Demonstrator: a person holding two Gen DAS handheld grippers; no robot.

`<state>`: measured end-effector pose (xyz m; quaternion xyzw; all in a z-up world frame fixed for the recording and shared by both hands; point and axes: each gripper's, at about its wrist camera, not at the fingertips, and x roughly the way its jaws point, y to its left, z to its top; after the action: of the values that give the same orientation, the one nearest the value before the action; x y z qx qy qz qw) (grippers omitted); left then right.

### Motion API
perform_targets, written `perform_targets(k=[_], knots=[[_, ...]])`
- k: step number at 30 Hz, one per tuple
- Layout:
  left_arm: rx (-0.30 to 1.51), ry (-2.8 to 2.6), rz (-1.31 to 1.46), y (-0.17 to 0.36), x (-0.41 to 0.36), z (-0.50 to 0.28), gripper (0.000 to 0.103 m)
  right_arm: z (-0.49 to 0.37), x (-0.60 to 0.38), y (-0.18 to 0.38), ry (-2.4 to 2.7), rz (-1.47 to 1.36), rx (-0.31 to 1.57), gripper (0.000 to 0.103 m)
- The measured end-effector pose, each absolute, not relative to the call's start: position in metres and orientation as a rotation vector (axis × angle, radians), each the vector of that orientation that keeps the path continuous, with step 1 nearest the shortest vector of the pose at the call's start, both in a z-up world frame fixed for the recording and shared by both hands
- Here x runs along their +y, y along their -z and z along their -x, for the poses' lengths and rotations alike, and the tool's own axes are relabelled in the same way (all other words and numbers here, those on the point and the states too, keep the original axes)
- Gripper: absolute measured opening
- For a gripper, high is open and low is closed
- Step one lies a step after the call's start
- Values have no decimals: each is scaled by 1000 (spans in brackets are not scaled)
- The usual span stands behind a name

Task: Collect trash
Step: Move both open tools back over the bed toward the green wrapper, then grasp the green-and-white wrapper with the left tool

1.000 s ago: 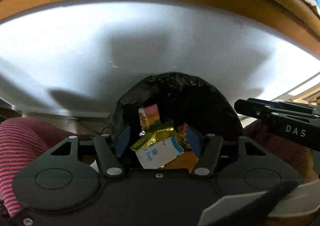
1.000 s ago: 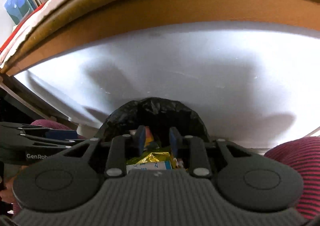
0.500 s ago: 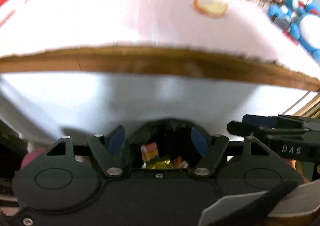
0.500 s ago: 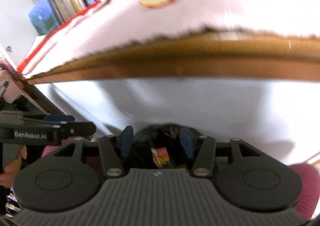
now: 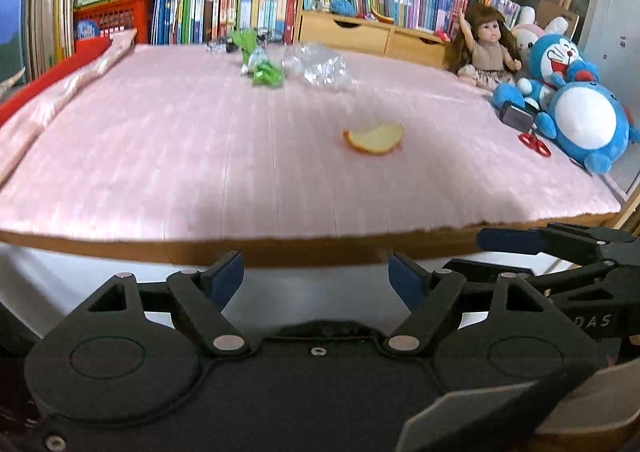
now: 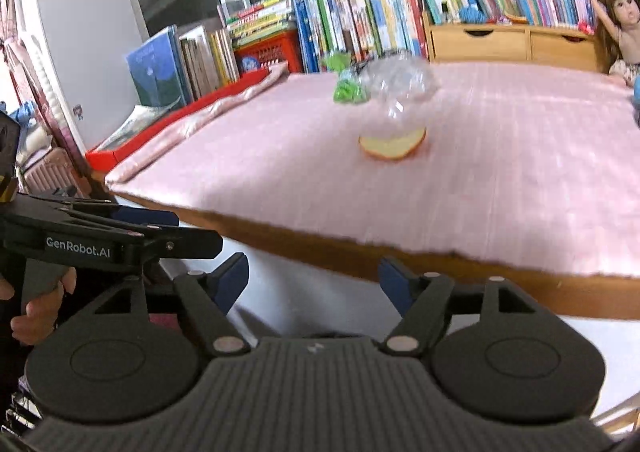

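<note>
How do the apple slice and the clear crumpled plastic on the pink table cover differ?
The apple slice is opaque, pale with an orange-red skin; the clear crumpled plastic is see-through. The slice is a flat crescent; the plastic is puffed and irregular. The slice lies nearer the table's front edge, the plastic farther back. Both lie loose on the pink table cover.

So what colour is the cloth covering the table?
Pale pink with faint stripes, on the tablecloth; clearest in the left wrist view.

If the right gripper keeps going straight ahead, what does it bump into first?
Probably the table's wooden front edge, which sits level with the open right gripper. If it cleared that, the apple slice comes next; depth is unclear.
</note>
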<state>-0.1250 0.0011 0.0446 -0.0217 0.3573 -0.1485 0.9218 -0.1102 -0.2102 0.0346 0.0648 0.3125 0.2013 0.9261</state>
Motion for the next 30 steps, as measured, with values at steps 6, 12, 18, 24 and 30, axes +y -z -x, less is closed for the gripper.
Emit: perform_targets(k=[6, 12, 18, 24, 30], knots=[[669, 274, 42, -60, 5, 99, 81, 89, -222, -54, -363, -138, 575, 85], [632, 233, 66, -73, 14, 57, 81, 58, -230, -67, -333, -137, 539, 86], [607, 204, 89, -83, 20, 2, 82, 13, -241, -75, -295, -187, 539, 86], [614, 166, 122, -85, 26, -61, 82, -37, -249, -81, -235, -192, 541, 86], [642, 153, 198, -76, 26, -120, 84, -81, -243, -74, -232, -187, 574, 86]])
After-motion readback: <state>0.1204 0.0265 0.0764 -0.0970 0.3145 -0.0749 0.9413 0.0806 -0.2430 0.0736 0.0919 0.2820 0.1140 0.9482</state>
